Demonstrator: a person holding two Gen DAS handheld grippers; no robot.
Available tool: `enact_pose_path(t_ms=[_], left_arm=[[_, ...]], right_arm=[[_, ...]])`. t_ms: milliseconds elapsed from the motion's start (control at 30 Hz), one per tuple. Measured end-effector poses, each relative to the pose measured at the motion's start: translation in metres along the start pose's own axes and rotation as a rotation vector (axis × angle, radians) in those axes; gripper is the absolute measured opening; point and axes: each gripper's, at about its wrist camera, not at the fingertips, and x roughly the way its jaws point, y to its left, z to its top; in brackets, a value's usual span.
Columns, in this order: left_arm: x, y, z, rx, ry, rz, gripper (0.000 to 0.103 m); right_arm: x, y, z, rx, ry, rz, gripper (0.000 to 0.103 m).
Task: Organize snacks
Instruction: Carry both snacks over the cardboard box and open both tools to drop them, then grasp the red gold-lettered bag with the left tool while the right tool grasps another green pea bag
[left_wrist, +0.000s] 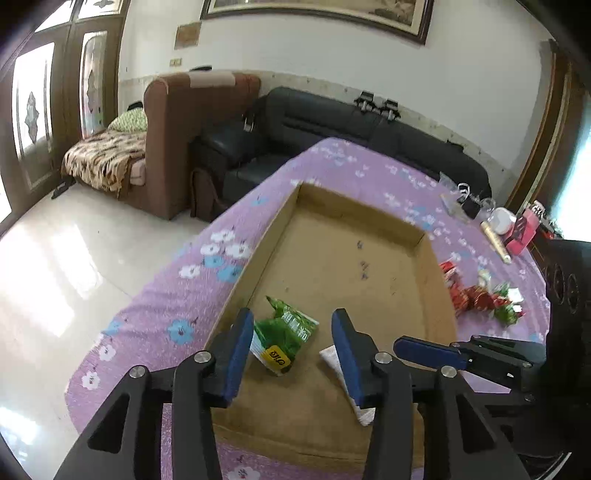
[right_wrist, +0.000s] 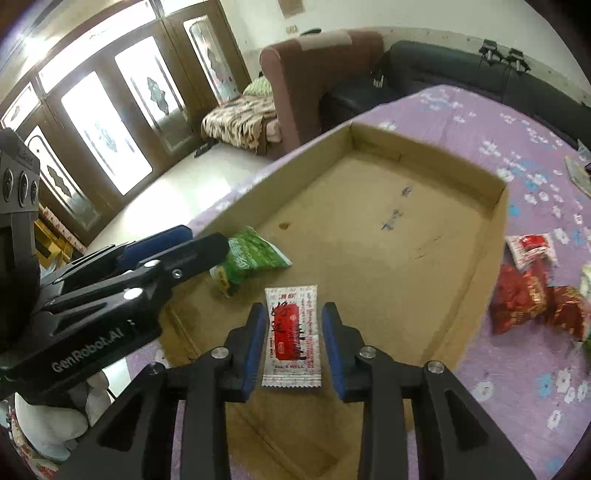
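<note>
A shallow cardboard box (left_wrist: 354, 243) (right_wrist: 424, 177) lies on the purple flowered cloth. A green snack packet (left_wrist: 284, 336) (right_wrist: 247, 258) lies on the box floor at its near left. A white packet with a red label (right_wrist: 292, 336) (left_wrist: 341, 373) lies flat beside it. My left gripper (left_wrist: 291, 354) is open above the green packet, its jaws apart and empty. My right gripper (right_wrist: 293, 350) is open, its fingers on either side of the white packet without pinching it. Several red and green packets (left_wrist: 480, 295) (right_wrist: 532, 295) lie on the cloth to the right of the box.
The table's left edge drops to a tiled floor (left_wrist: 55, 266). A brown sofa (left_wrist: 177, 122) and a black sofa (left_wrist: 332, 122) stand behind the table. Small bottles and a pink box (left_wrist: 517, 229) sit at the far right of the cloth.
</note>
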Motion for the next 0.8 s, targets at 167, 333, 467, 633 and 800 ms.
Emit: enact_pose_path(t_ms=[167, 333, 467, 633, 800], left_arm=[[-0.019, -0.019, 0.006, 0.027, -0.052, -0.003, 0.065], [-0.027, -0.046, 0.007, 0.083, -0.061, -0.030, 0.069], [-0.030, -0.064, 0.004, 0.107, -0.057, -0.076, 0.070], [-0.025, -0.095, 0.000, 0.143, -0.036, -0.145, 0.070], [-0.015, -0.134, -0.009, 0.208, 0.010, -0.230, 0.070]], right_arm=[[-0.037, -0.017, -0.007, 0.028, -0.088, -0.026, 0.037], [-0.088, -0.065, -0.021, 0.115, -0.189, -0.097, 0.042], [-0.128, -0.123, -0.040, 0.214, -0.245, -0.193, 0.043], [-0.169, -0.215, -0.080, 0.386, -0.252, -0.372, 0.043], [-0.174, -0.258, -0.099, 0.505, -0.233, -0.332, 0.043]])
